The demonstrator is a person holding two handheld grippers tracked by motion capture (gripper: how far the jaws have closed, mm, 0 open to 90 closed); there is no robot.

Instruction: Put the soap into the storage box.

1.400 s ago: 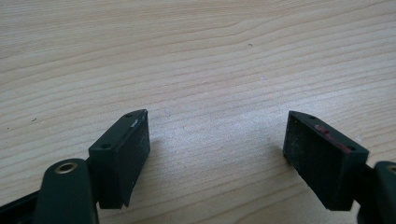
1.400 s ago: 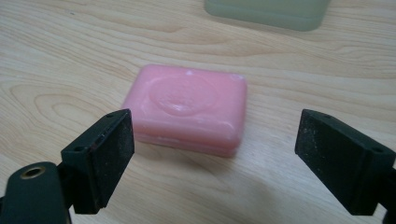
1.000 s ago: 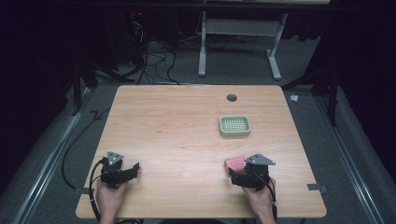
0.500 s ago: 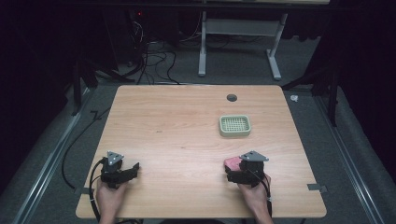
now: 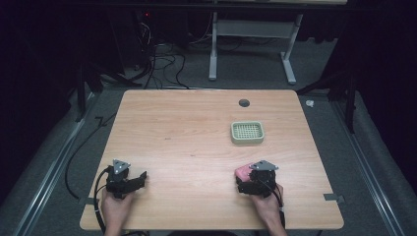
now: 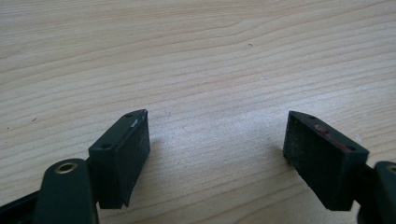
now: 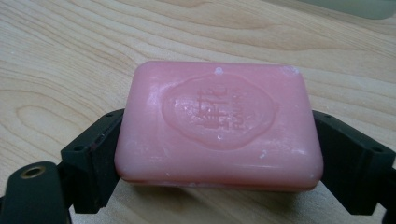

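Note:
A pink soap bar [image 7: 219, 126] with an embossed stamp sits between the two black jaws of my right gripper [image 7: 217, 154], which is shut on its short ends. In the high view this right gripper [image 5: 246, 178] is near the table's front right, with the soap bar [image 5: 242, 171] showing pink at its far left side. Whether the bar rests on the wood or hangs just above it, I cannot tell. A pale green slatted soap dish [image 5: 247, 132] lies farther back. My left gripper [image 5: 139, 180] rests at the front left, and my left gripper [image 6: 217, 137] stands open over bare wood.
The wooden table [image 5: 187, 137] has a round cable hole [image 5: 244, 103] near its far edge. A corner of the soap dish [image 7: 364, 7] shows at the top right of the right gripper view. Dark floor, cables and a desk frame lie beyond the table.
The right gripper with the soap has shifted slightly to the left. The left gripper has stayed put.

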